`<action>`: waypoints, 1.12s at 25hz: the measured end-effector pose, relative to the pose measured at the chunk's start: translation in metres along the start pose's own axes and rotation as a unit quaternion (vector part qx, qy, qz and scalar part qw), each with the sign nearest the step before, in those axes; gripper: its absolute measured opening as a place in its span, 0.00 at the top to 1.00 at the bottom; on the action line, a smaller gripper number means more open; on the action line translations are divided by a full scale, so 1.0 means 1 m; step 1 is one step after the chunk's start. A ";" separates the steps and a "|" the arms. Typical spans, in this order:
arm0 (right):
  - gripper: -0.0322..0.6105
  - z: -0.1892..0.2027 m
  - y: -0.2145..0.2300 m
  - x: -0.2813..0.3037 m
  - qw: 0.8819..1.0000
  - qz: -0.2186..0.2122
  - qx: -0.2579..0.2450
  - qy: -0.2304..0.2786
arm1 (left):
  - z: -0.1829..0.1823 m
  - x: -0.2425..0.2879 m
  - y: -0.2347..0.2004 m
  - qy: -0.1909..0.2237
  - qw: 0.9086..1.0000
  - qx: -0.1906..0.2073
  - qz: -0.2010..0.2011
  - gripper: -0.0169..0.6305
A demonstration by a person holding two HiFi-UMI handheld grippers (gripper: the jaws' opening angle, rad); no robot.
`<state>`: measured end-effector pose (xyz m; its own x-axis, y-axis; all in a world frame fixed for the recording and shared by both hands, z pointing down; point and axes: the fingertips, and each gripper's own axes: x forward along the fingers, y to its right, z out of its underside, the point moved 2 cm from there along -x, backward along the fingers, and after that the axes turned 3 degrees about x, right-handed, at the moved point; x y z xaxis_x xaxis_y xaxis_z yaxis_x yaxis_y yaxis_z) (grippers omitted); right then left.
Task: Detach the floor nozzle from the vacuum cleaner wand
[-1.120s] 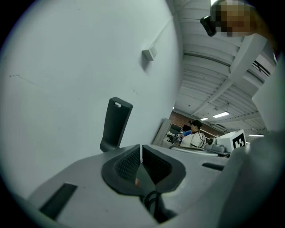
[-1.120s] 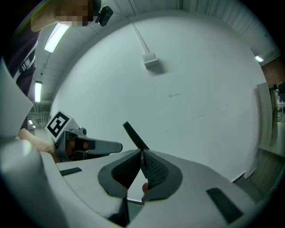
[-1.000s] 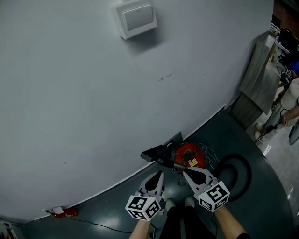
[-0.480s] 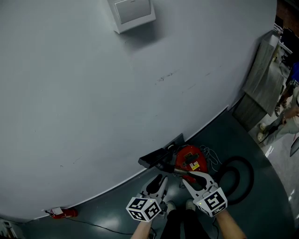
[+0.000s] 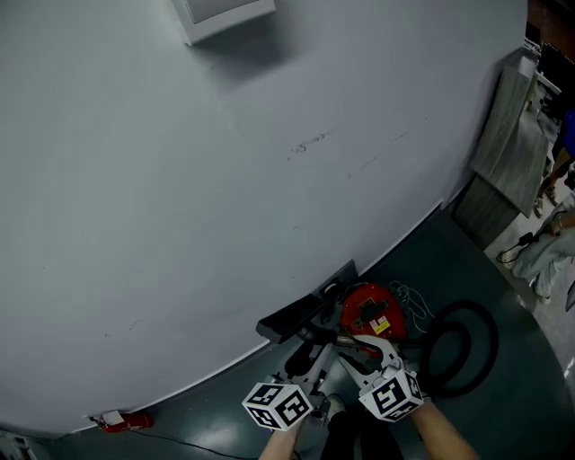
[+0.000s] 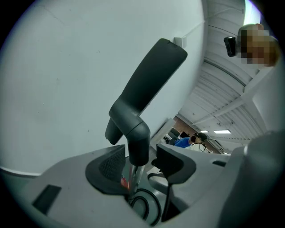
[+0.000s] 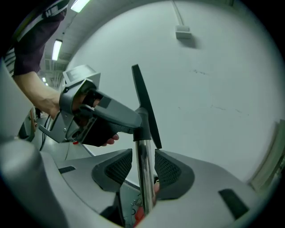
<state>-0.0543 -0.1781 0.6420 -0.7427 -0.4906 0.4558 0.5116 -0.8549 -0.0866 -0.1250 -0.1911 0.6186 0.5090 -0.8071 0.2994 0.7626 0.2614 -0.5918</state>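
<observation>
The dark floor nozzle (image 5: 292,316) rests against the wall's foot beside the red vacuum cleaner (image 5: 368,310). Both grippers hover just in front of it. In the left gripper view, the nozzle (image 6: 149,84) rises up and its elbow neck (image 6: 136,136) stands between my left gripper's (image 6: 141,164) jaws, with a gap on each side. The chrome wand (image 7: 143,173) runs up between my right gripper's (image 7: 142,168) jaws, clear of both pads (image 7: 167,169). Both pairs of jaws have just been opening. Seen from the head, the left gripper (image 5: 310,352) and right gripper (image 5: 357,346) sit side by side.
A black hose (image 5: 463,346) loops on the dark floor to the right of the vacuum. A small red object (image 5: 121,420) lies by the wall at the left. A switch box (image 5: 225,13) hangs on the wall, and a grey cabinet (image 5: 508,135) stands at the right.
Both grippers have sunk toward the nozzle and wand, and their jaws, shut a second ago, now stand apart. The head view has tipped further down.
</observation>
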 end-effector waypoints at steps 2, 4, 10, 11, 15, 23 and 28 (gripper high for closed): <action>0.72 0.005 0.000 0.011 1.000 0.002 -0.011 -0.007 | 0.001 0.006 -0.002 0.003 1.000 -0.006 0.000 0.64; 0.71 0.007 0.002 0.020 1.000 0.010 -0.016 -0.008 | -0.001 0.010 -0.005 0.011 1.000 -0.014 0.000 0.64; 0.71 0.011 0.005 0.039 0.999 0.015 -0.038 -0.008 | -0.009 0.019 -0.006 0.029 0.999 -0.022 0.008 0.64; 0.71 0.010 0.005 0.040 0.999 0.016 -0.039 -0.007 | -0.009 0.020 -0.006 0.031 0.999 -0.023 0.007 0.64; 0.72 0.012 0.004 0.041 0.999 0.019 -0.039 -0.001 | -0.010 0.021 -0.008 0.034 0.999 -0.024 0.001 0.69; 0.72 0.012 0.005 0.041 1.000 0.012 -0.022 -0.001 | -0.010 0.021 -0.006 0.024 0.999 0.019 -0.009 0.70; 0.72 0.012 0.006 0.039 0.999 0.019 -0.027 -0.002 | -0.010 0.021 0.004 0.008 0.993 0.116 -0.026 0.70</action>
<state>-0.0753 -0.2006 0.6703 -0.7213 -0.5216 0.4557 0.5143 -0.8440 -0.1521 -0.1149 -0.2125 0.6154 0.4623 -0.8300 0.3122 0.8597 0.3331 -0.3873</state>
